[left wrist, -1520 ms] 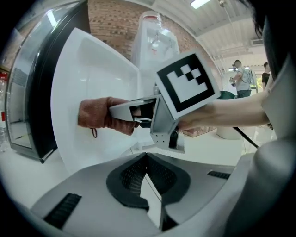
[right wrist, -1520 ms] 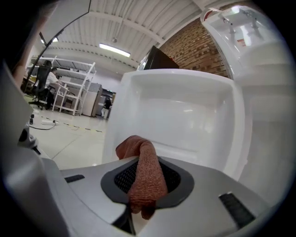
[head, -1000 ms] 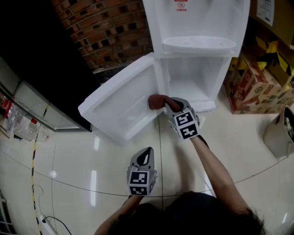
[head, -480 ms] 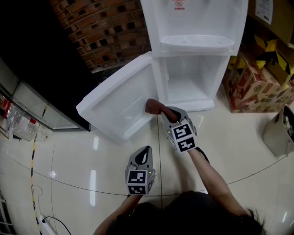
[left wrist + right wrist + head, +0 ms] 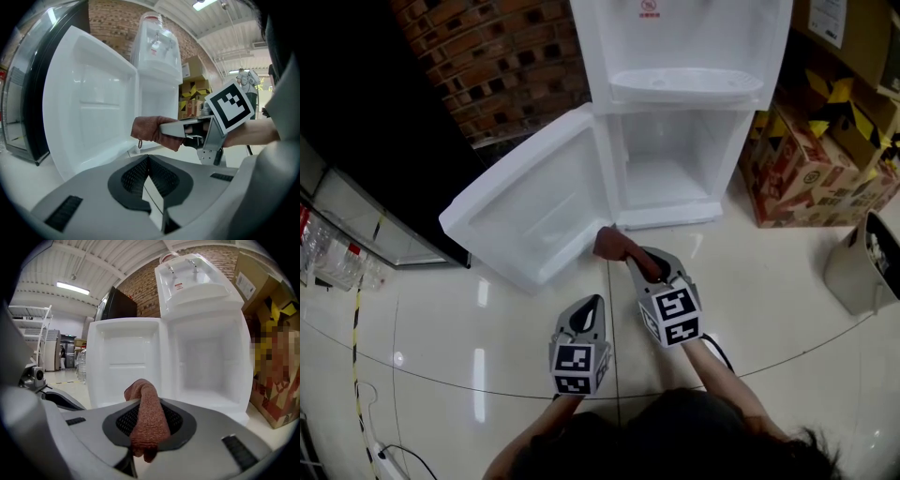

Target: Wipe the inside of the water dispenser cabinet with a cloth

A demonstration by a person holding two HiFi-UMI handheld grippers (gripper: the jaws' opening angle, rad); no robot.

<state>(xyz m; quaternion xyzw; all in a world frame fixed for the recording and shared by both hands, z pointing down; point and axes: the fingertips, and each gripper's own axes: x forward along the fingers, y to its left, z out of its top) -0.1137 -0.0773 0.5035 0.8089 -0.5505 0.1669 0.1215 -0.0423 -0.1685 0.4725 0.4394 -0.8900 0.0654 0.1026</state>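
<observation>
The white water dispenser [image 5: 689, 47] stands on the floor with its lower cabinet [image 5: 670, 178] open and its door [image 5: 525, 202] swung out to the left. My right gripper [image 5: 639, 259] is shut on a reddish-brown cloth [image 5: 613, 244], held just in front of the cabinet's bottom edge, outside it. In the right gripper view the cloth [image 5: 142, 392] hangs over the jaws, facing the cabinet [image 5: 206, 362] and the door [image 5: 124, 362]. My left gripper [image 5: 592, 306] is shut and holds nothing, lower and to the left. Its view shows the cloth [image 5: 151, 132] in the right gripper [image 5: 180, 130].
Cardboard boxes [image 5: 811, 169] stand right of the dispenser, a brick wall [image 5: 502, 66] behind it. A grey bin [image 5: 862, 262] is at the far right. A low glass case with bottles [image 5: 337, 253] lines the left side. A cable [image 5: 389, 455] lies at the bottom left.
My right gripper has drawn back with the cloth, away from the door's inner edge and the cabinet towards the person. The left gripper has barely moved.
</observation>
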